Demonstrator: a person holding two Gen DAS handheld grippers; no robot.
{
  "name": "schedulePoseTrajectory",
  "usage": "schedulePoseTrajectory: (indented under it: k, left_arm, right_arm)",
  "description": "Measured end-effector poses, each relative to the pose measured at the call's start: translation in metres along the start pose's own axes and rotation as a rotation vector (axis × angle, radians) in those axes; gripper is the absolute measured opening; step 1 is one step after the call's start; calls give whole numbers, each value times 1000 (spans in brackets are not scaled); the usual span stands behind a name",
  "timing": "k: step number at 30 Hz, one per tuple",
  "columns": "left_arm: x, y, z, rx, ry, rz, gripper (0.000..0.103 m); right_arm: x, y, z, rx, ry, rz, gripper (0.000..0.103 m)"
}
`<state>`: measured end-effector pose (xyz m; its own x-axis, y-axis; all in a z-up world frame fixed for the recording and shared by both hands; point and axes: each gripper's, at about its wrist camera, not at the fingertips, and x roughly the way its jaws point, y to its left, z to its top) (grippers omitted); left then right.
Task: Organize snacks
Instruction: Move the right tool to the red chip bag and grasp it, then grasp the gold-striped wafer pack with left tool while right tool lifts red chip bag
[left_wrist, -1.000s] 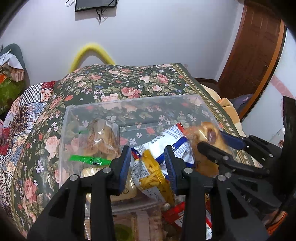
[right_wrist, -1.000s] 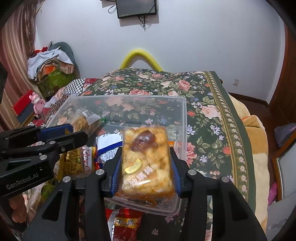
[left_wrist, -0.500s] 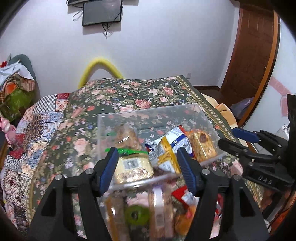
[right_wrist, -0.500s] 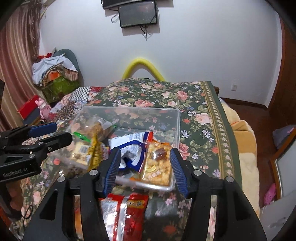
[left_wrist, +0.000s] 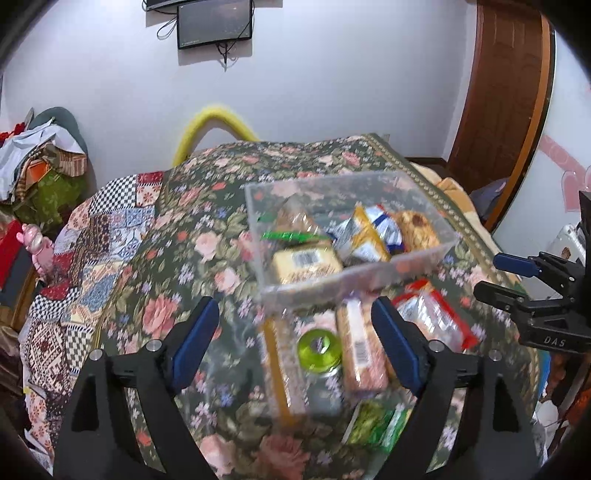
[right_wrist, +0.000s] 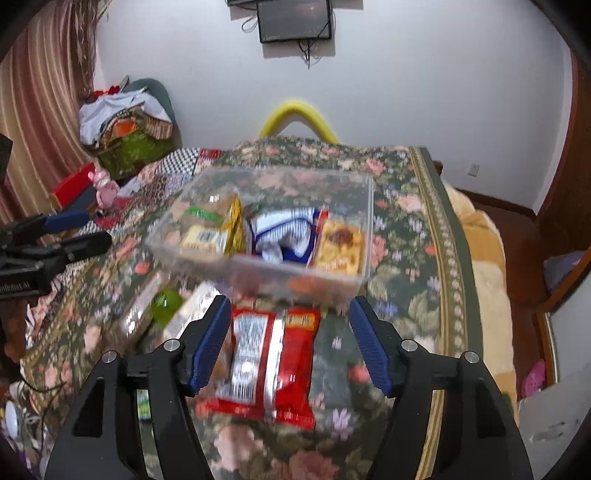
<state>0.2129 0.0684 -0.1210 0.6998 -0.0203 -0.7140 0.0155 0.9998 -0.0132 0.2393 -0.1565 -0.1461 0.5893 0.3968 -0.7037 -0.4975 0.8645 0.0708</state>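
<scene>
Both grippers are pulling back from the clear bin (left_wrist: 354, 273) compared with a second ago, when the left one was pinching the yellow-and-blue chip bag and the right one was clamped on the pastry pack; those two snacks are now lying inside the bin and I'm holding nothing.

I'm watching the left gripper (left_wrist: 295, 343) with its fingers opening wide, nothing pressed between them, hovering over the second clear tray (left_wrist: 295, 369) near the bed's front edge. That tray is carrying a green-capped thing (left_wrist: 319, 350) and a wrapped biscuit pack (left_wrist: 360, 350). The right gripper (right_wrist: 291, 341) is opening too, pads apart, sitting above the red snack bag (right_wrist: 269, 365), which is lying on the floral bedspread (right_wrist: 406, 229) just in front of the bin.

What's worrying me:
- The bin is sitting on soft bedding toward the bed's right edge, so bumping its near wall could tip it or slide it.
- The chip bag (right_wrist: 280, 236) is standing up on edge in the bin, so it may flop out when the next item is dropped in.
- The red bag is slick and puffy; a shallow pinch may be squirting it away.
- Both views are blurring, so I'm judging poorly.
</scene>
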Motion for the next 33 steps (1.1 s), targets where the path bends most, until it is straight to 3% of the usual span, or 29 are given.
schedulePoseTrajectory:
  k: [10,18,23,29,33]
  left_arm:
    - [26,17,-42,-58,116,-29,85]
    - [59,28,-62,-87,187,-33,85]
    - [76,34,-70,-99,213,-27,85]
    - [96,39,-74,-118,230,-29,74]
    - [108,45,-74,-169,248,-59,58]
  right_arm:
    - [38,4,-29,0,129,13,63]
    - [59,13,-32,14,173,46,63]
    - [64,14,-34,29,180,40,70]
    - [72,12,-37,45,193,55,76]
    - [73,16,-37,25,190,36,78]
